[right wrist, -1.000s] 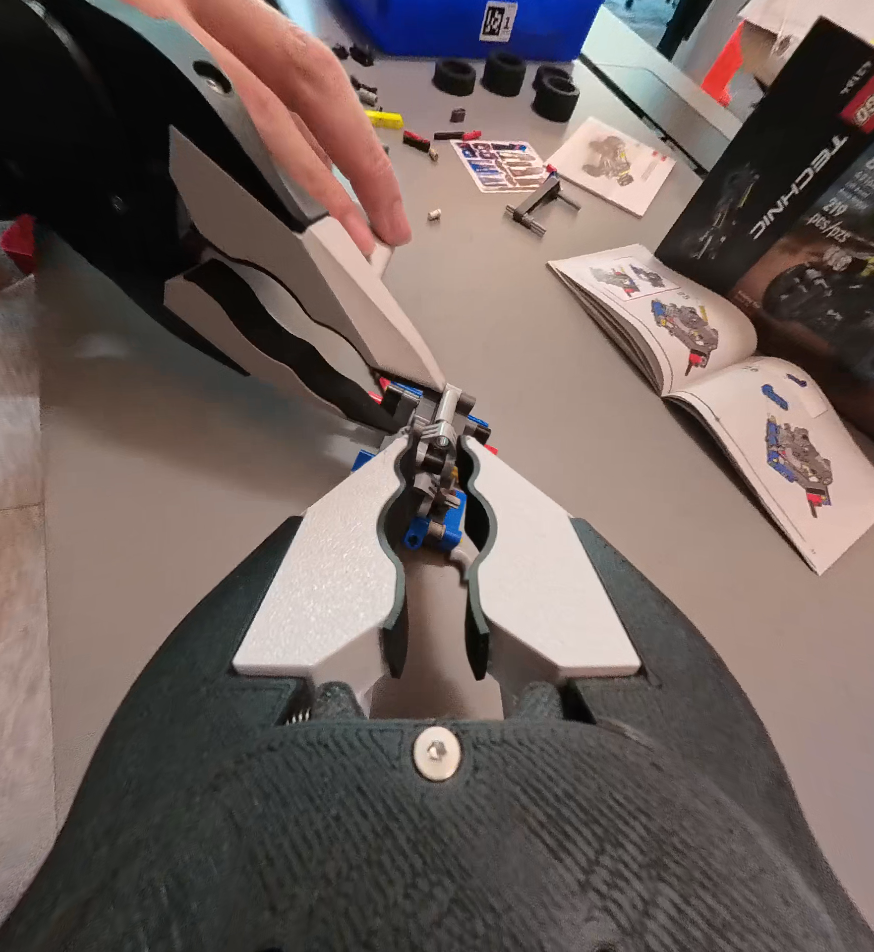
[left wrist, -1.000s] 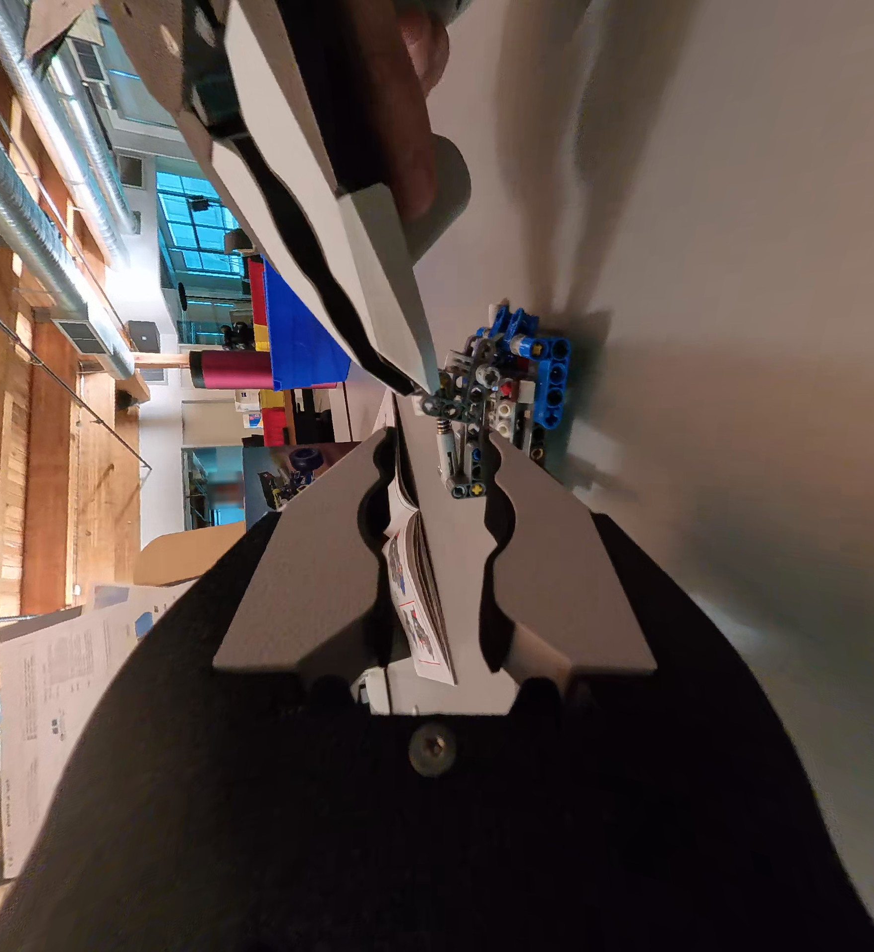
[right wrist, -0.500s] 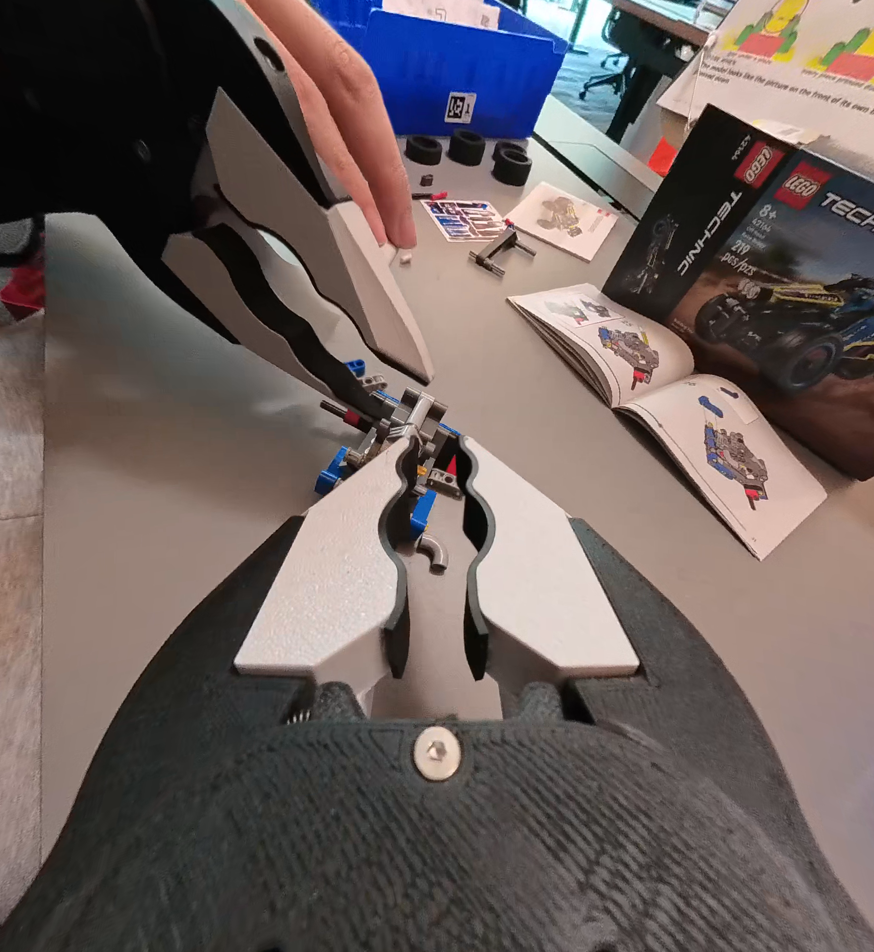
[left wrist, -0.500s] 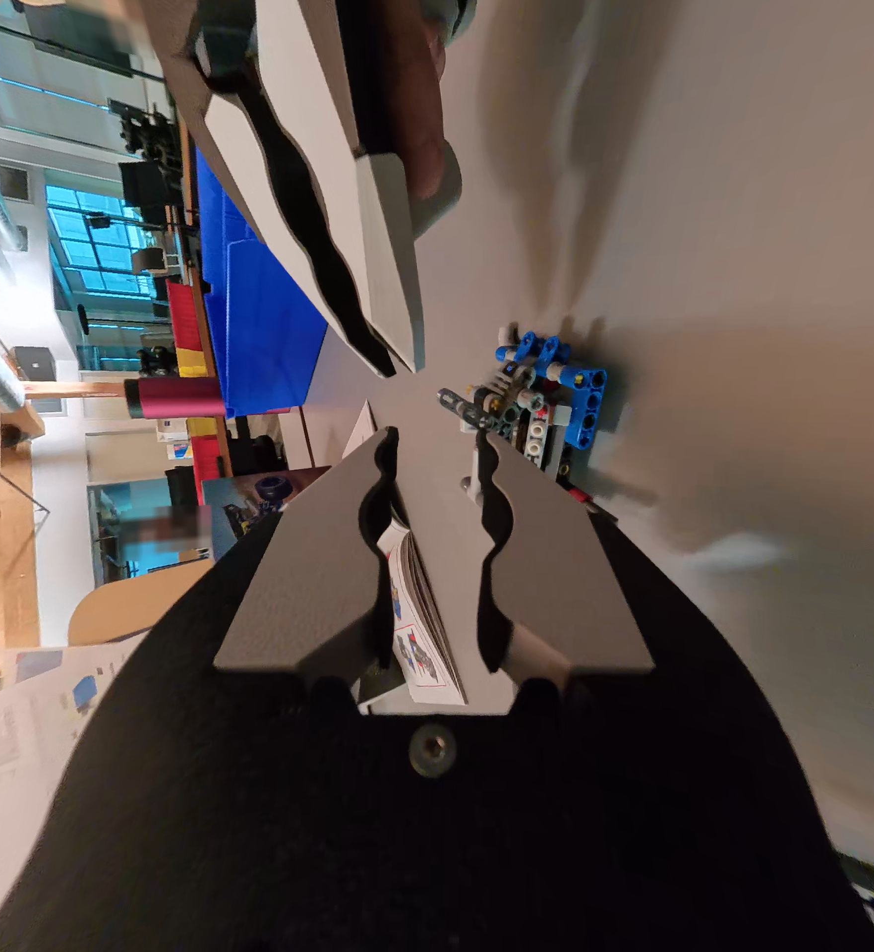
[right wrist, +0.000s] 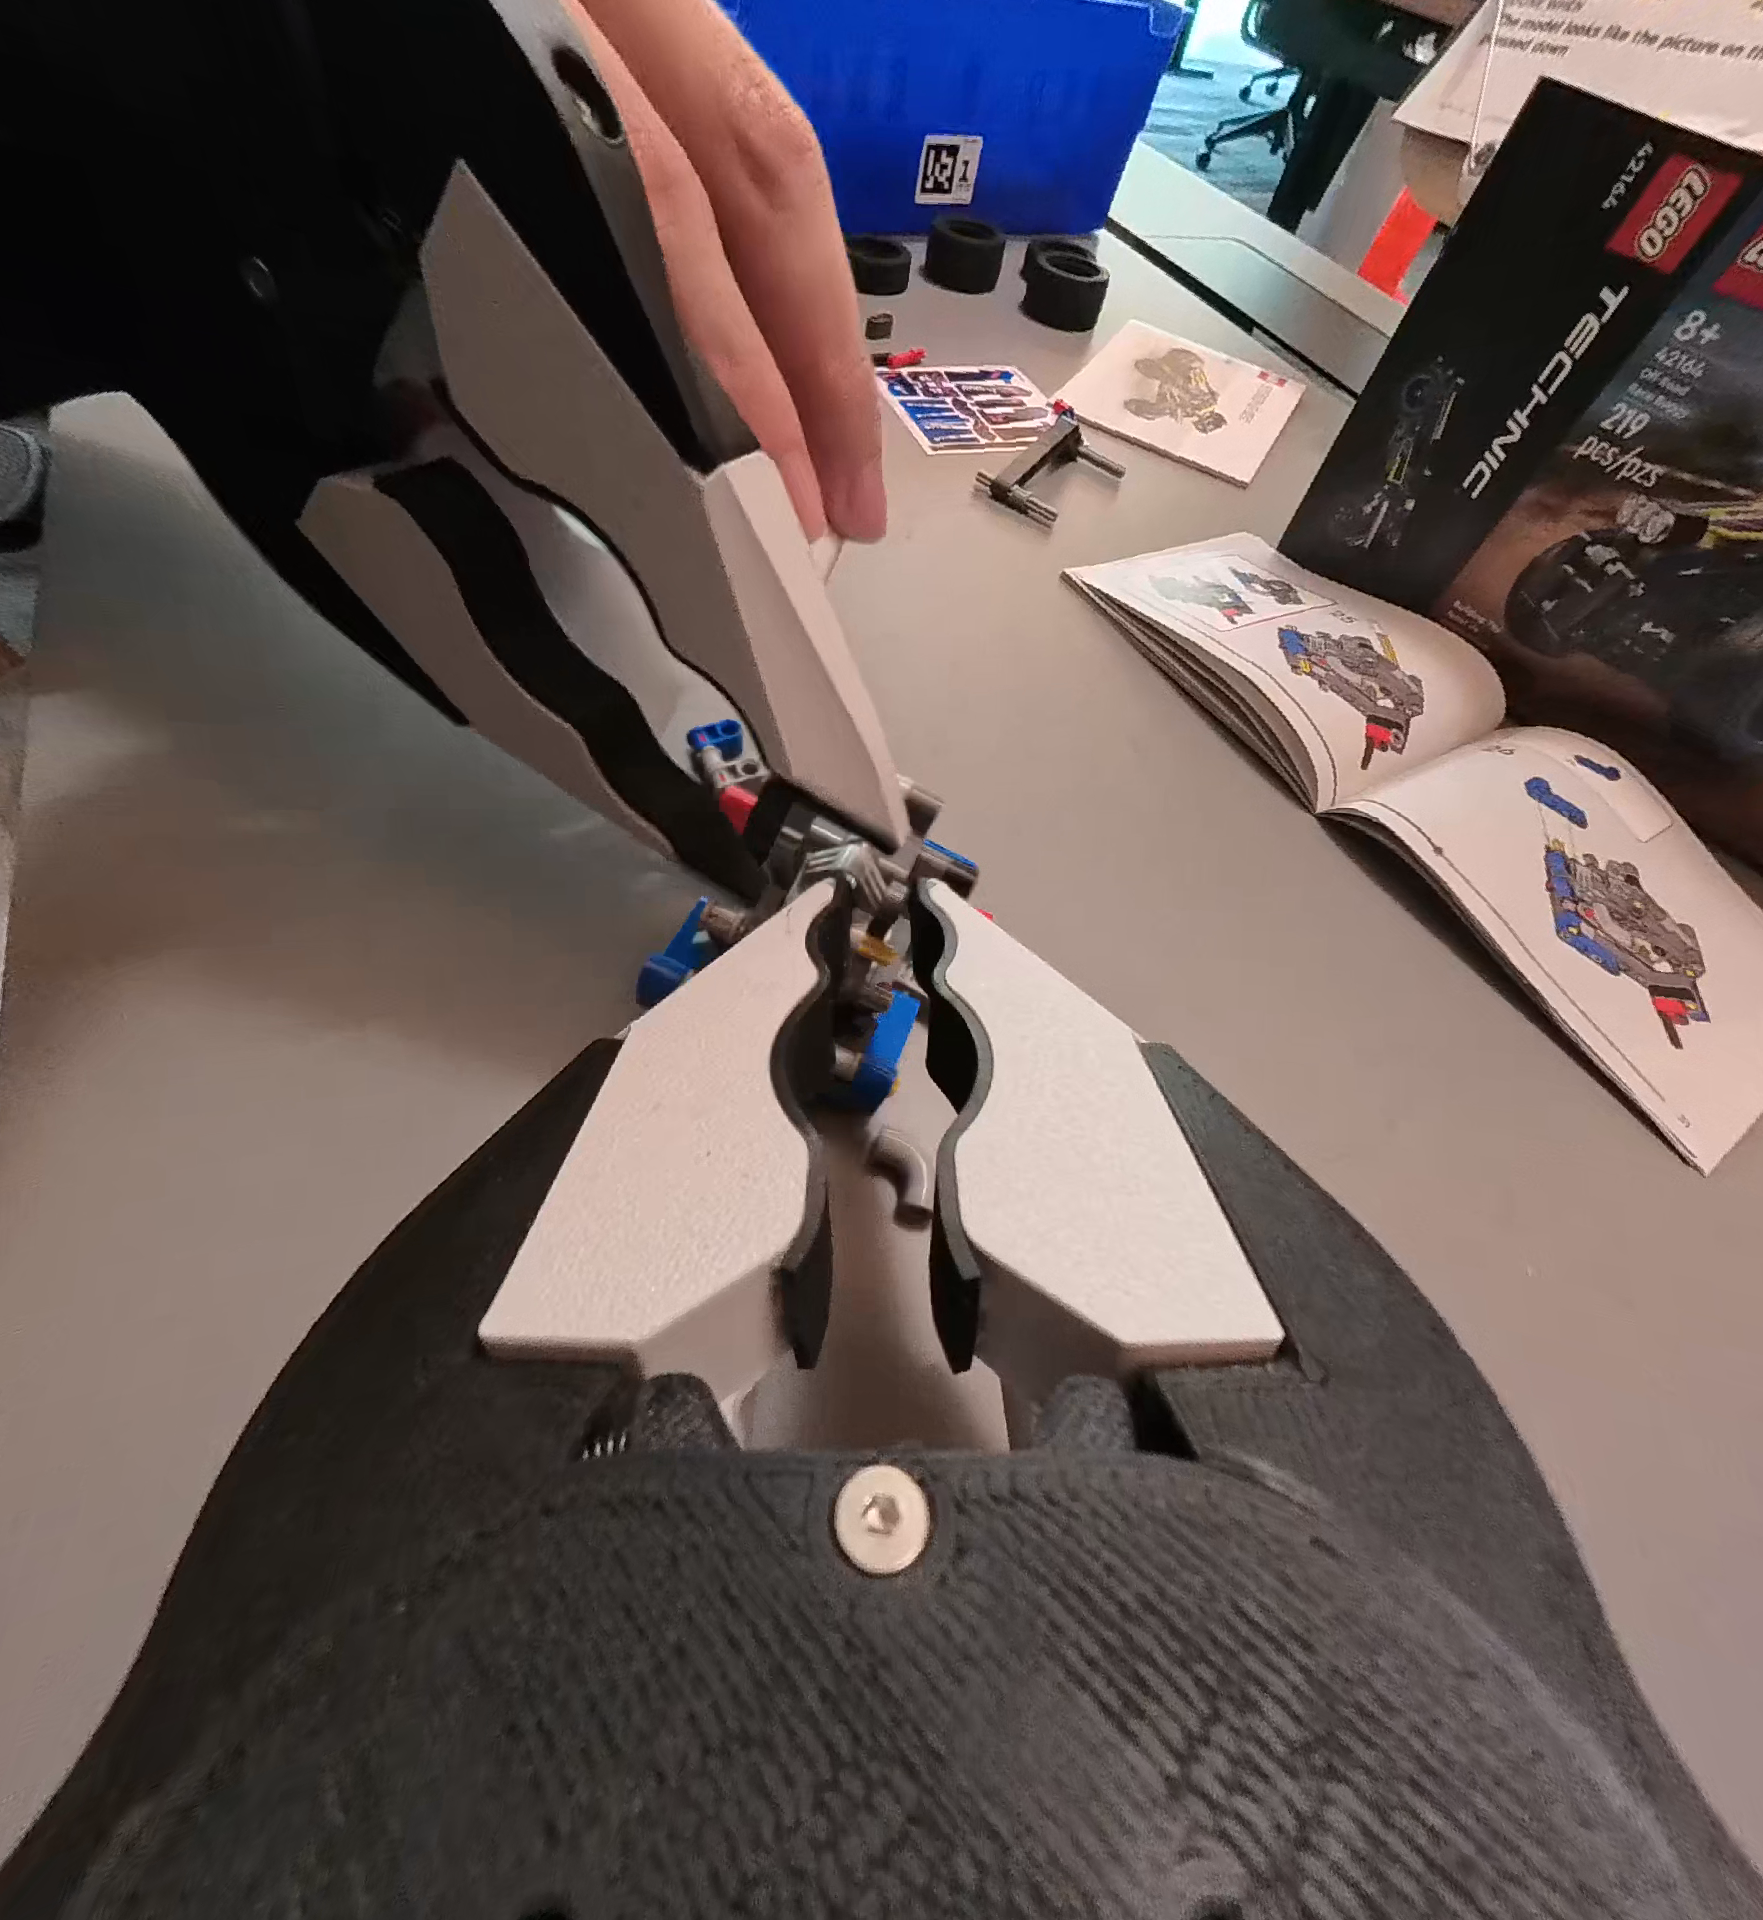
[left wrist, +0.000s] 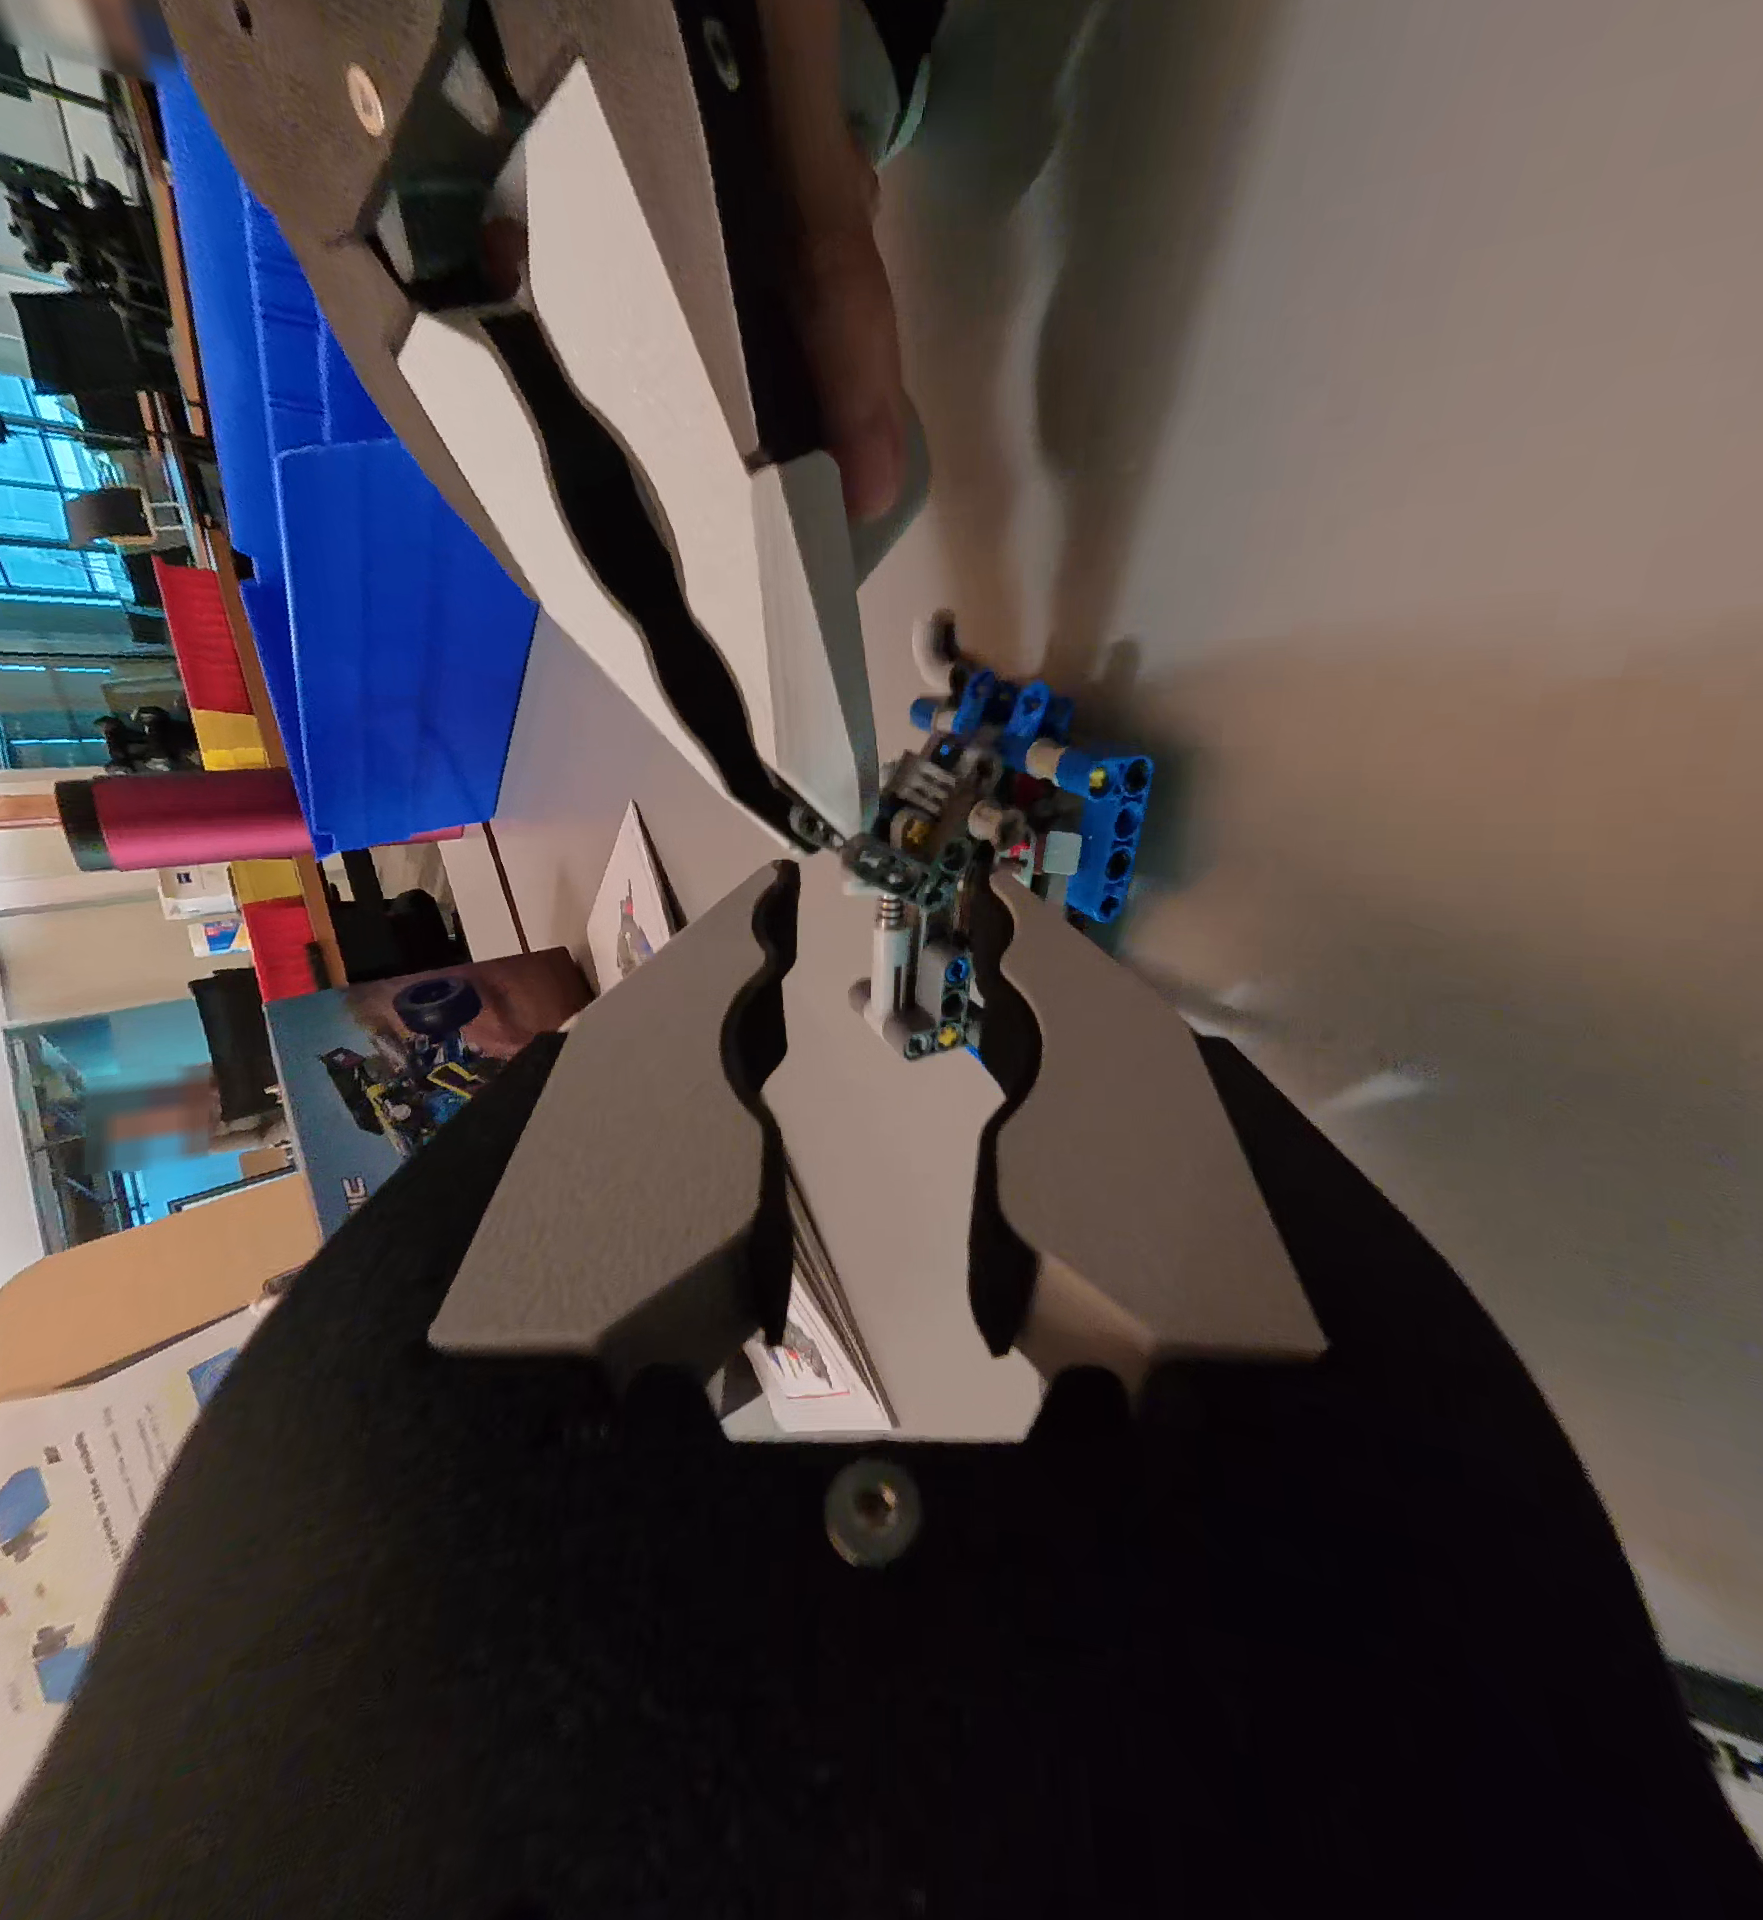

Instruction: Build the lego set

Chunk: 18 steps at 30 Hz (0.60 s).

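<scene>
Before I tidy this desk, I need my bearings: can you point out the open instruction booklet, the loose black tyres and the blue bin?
open instruction booklet [right wrist: 1417, 790]: right wrist view, right-hand page.
loose black tyres [right wrist: 963, 249]: right wrist view, middle tyre's tread.
blue bin [right wrist: 960, 83]: right wrist view, front wall.

- Brick assembly [right wrist: 861, 940]: blue, grey, red and yellow bits
- Table [right wrist: 1116, 831]: plain grey
- Bin [right wrist: 960, 94]: bright blue
- Tyres [right wrist: 965, 249]: black
- Booklet [right wrist: 1479, 821]: white pages

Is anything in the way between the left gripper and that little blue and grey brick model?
Nothing visible does: the brick model sits between the left gripper's open fingers. The right gripper meets the same model from the opposite side.
</scene>
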### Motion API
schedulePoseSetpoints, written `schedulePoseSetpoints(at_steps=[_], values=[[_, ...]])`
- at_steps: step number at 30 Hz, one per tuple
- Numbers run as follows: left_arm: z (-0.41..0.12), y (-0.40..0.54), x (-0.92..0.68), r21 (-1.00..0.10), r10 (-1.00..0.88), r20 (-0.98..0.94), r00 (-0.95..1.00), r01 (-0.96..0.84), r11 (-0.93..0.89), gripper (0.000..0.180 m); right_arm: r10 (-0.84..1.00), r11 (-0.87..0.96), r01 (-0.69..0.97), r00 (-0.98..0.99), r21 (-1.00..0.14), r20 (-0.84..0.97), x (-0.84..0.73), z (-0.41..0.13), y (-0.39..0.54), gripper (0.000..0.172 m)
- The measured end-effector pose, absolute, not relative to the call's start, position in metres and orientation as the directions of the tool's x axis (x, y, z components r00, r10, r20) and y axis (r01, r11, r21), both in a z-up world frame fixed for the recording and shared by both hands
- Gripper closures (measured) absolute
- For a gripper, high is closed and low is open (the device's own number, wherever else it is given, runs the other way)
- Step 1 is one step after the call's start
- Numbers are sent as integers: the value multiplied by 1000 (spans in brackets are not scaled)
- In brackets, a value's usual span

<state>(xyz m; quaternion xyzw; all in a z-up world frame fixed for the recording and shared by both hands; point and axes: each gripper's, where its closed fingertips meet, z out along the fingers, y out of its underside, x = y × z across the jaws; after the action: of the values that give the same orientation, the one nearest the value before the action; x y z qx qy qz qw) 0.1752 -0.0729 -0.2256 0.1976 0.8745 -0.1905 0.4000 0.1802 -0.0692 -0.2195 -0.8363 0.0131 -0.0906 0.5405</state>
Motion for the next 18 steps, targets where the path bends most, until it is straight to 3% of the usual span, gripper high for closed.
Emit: schedulePoseSetpoints(at_steps=[7,18], values=[[-228,-67,181,-126,234,-789,-567,524,842,151,-108,-419,56,988,-906,111,179,-221,-72,167],[-229,-83,172,-265,111,-825,-553,554,789,164,-98,-411,23,993,-911,70,178,-220,-79,169]])
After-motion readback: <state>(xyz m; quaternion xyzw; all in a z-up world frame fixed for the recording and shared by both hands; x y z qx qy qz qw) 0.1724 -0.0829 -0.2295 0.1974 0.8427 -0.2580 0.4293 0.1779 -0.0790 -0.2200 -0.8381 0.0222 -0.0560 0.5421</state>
